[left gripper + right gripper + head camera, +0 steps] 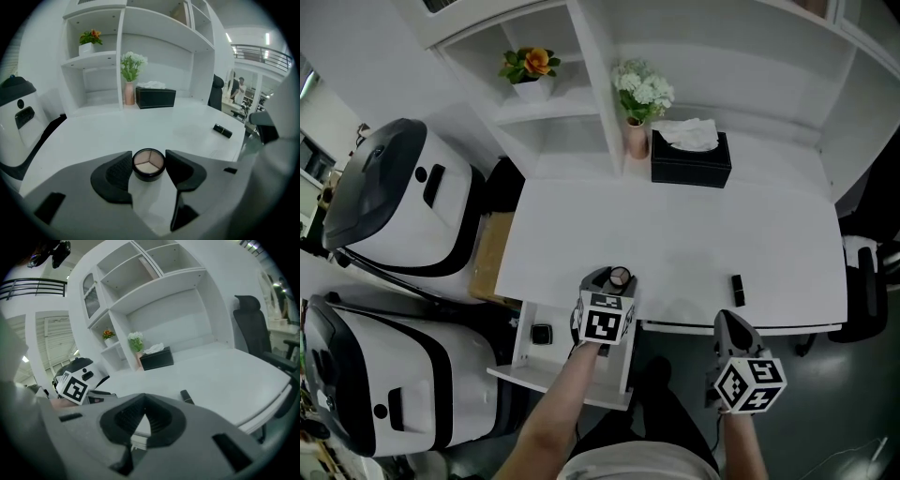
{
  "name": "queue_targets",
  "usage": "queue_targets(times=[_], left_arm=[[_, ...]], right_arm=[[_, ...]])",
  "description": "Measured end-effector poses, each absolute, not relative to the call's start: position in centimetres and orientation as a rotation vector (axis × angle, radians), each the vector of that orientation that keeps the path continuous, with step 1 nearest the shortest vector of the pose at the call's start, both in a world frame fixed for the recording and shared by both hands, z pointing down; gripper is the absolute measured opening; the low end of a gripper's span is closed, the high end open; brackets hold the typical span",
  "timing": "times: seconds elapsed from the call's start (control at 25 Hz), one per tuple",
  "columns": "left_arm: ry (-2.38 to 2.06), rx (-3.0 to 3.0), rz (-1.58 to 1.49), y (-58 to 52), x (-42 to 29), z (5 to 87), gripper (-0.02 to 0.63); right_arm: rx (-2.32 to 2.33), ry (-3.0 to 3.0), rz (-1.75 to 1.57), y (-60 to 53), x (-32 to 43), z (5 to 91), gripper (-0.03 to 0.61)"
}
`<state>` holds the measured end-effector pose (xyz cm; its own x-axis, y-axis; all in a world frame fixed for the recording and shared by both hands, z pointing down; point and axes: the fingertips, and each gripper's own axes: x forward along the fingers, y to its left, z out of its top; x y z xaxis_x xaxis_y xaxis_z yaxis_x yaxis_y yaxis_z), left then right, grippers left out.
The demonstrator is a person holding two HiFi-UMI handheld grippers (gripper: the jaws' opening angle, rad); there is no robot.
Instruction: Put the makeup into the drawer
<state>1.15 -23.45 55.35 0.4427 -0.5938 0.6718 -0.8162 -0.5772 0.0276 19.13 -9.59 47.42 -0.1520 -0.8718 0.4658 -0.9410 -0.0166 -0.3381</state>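
Left gripper (148,164) sits closest, at the front edge of the worktop (675,234), w/ its fingers (115,171) clasped on the round compact (621,276). Both pads look to touch the compact's sides, but only at the very tips. The compact rests flat on the worktop, lid side up, showing three pale shades. Right gripper (144,401) hangs lower & to the right, in front of the worktop edge, fingers clenched together w/ nothing between them. The drawer (525,361) stands open below & left of the compact, w/ a small dark item (542,334) already inside. A black tube (737,289) lies further right on the worktop, well apart. Main risk, imo: a tip-only hold on a smooth round case, so it could squirt out fwd or twist on lifting. B/c it's right at the edge, a slip may send it past the drawer to the floor. A rushed swing left could also clip the drawer front.
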Motion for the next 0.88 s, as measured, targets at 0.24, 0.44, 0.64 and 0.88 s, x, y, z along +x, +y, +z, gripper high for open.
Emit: queue_targets(times=[0.24, 0.44, 0.64, 0.88], left_arm=[[-1.254, 2.352, 0.835, -22.4, -1.2, 52.7, 0.222], [-1.344, 2.315, 0.773, -21.2, -5.1, 50.9, 0.222], [-1.440, 2.249, 0.743, -19.6, -9.5, 50.2, 0.222], [-1.535, 2.145, 0.719, -17.0, -14.3, 50.5, 0.222]], right_arm=[[1.863, -2.195, 0.899, -11.2, 16.2, 47.3, 0.003], [1.744, -2.278, 0.881, -12.8, 12.7, 47.0, 0.002], [1.610, -2.352, 0.868, -13.9, 8.7, 46.7, 0.003], [1.448, -2.422, 0.855, -14.5, 3.9, 46.9, 0.003]])
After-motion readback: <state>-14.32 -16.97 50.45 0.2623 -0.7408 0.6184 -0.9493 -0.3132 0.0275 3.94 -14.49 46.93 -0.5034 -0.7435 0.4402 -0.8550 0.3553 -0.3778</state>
